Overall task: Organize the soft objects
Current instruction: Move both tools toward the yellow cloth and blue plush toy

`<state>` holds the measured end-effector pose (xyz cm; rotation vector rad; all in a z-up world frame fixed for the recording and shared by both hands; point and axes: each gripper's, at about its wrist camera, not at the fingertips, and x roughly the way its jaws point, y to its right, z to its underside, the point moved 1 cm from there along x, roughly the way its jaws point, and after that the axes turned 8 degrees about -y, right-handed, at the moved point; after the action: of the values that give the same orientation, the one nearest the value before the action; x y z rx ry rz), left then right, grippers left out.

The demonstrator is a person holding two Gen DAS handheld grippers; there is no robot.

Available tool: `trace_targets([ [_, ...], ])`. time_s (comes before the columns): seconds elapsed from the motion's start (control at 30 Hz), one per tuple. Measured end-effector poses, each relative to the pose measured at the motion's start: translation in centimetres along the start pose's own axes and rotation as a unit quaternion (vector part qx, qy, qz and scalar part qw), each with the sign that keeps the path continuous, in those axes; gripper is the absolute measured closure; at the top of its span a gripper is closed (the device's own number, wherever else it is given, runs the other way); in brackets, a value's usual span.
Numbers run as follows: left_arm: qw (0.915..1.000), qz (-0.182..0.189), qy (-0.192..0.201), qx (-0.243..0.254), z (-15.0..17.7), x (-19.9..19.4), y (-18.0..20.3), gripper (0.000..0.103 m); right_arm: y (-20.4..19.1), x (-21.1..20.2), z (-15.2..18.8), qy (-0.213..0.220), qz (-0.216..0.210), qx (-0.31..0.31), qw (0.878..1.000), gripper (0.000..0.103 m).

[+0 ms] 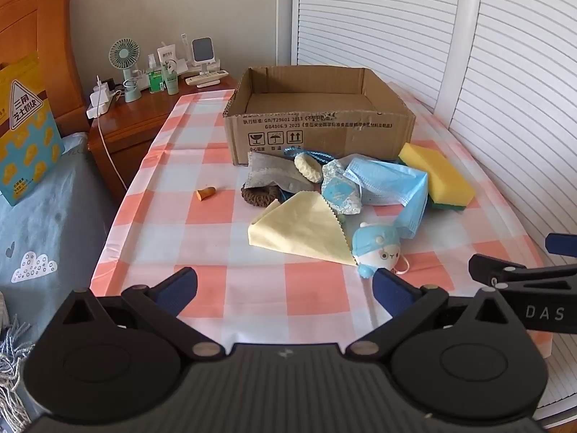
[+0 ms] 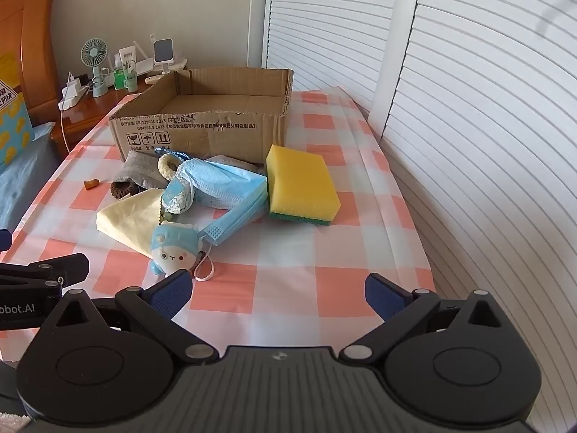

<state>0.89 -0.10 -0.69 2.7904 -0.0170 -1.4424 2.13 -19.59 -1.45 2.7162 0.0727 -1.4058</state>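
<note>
An open cardboard box (image 1: 317, 115) stands on the checked tablecloth (image 1: 230, 288), with the soft things heaped just in front of it: a yellow sponge (image 2: 301, 189), blue face mask (image 2: 227, 184), yellow cloth (image 1: 306, 229), grey pouch (image 1: 272, 176) and a small blue plush toy (image 2: 175, 250) nearest. An orange earplug (image 1: 206, 193) lies apart. The left gripper (image 1: 285, 288) and right gripper (image 2: 277, 292) hover with fingers spread wide, holding nothing.

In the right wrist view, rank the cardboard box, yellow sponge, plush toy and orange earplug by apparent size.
1. cardboard box
2. yellow sponge
3. plush toy, though it lies nearer the camera, so its true rank against the sponge is unsure
4. orange earplug
</note>
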Motion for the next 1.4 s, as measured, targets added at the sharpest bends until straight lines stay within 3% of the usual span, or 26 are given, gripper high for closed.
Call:
trace_targets([
  [1.4, 1.0, 0.004, 0.002, 0.0, -0.45, 0.29, 0.01, 0.001, -0.34, -0.17, -0.46, 0.001, 0.003, -0.008, 1.0, 0.0],
])
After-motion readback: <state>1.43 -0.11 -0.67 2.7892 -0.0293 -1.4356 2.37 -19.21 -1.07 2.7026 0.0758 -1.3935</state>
